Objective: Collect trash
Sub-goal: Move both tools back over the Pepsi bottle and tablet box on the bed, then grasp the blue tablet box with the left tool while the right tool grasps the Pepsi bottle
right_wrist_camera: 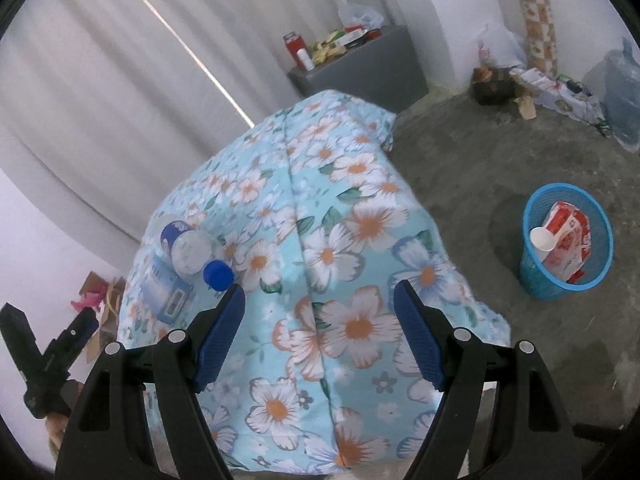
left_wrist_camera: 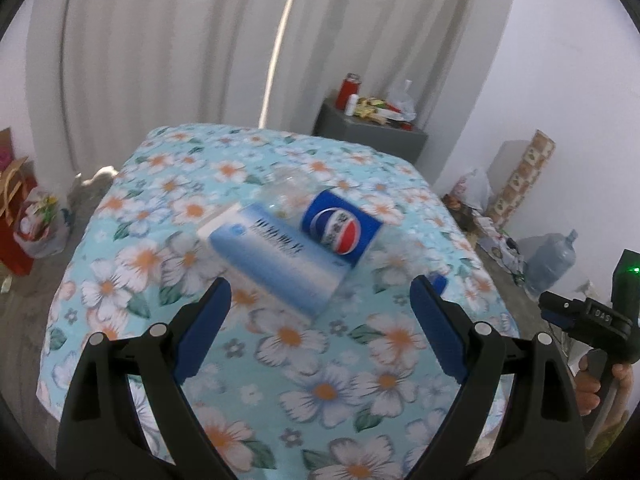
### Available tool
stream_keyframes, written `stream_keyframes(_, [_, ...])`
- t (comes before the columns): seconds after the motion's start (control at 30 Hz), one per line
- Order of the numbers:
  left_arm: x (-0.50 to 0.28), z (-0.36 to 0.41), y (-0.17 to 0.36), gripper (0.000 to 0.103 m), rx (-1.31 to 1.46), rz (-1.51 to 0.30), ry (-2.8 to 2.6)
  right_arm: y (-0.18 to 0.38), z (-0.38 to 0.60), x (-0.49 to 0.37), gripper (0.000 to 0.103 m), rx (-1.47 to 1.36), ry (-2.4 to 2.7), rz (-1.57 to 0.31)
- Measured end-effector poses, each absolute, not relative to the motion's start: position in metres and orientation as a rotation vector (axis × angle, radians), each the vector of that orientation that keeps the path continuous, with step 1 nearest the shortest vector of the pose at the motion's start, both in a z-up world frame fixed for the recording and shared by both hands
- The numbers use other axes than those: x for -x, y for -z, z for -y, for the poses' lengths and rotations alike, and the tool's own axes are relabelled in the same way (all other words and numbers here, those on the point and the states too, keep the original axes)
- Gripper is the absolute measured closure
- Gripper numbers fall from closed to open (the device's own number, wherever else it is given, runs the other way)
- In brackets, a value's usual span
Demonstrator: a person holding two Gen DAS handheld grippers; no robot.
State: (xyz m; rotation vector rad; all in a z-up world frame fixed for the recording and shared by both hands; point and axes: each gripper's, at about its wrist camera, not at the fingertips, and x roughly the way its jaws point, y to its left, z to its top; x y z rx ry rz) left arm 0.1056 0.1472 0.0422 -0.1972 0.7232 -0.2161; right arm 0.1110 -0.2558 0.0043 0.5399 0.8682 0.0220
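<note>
1. Trash sits mid-tabletop on the flower-print blue cloth (left_wrist_camera: 280,344): a light blue rectangular cardboard box (left_wrist_camera: 276,258) touching a clear plastic bottle with a blue label (left_wrist_camera: 340,226).
2. My left jaws (left_wrist_camera: 320,304) stand wide and empty, just short of the box; closing off-centre could shove it into the bottle.
3. That bottle lies on its side and, I judge, rolls easily; its blue cap (right_wrist_camera: 218,275) points toward my right jaws (right_wrist_camera: 320,312), also wide and empty.
4. Rightward on the floor, the blue mesh plastic bin (right_wrist_camera: 566,240) holds red-and-white wrappers; a carry across that gap risks a drop.
</note>
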Motion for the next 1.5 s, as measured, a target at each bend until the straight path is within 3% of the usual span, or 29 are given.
stream_keyframes(0.5, [-0.131,-0.183,0.002,0.017,0.346,-0.812,0.153,0.003,0.207,-0.146,0.028,-0.488,-0.192,-0.932])
stream_keyframes(0.97, [-0.144,-0.215,0.026,0.017,0.453,-0.83,0.148,-0.007,0.112,-0.2,0.028,-0.204,-0.364,-0.926])
stream_keyframes(1.33, [-0.167,-0.213,0.041,0.017,0.551,-0.897,0.259,0.02,0.062,-0.298,0.028,0.002,-0.404,-1.093])
stream_keyframes(1.5, [-0.184,-0.204,0.044,0.017,0.579,-0.916,0.271,0.029,0.073,-0.301,0.031,-0.103,-0.416,-1.138])
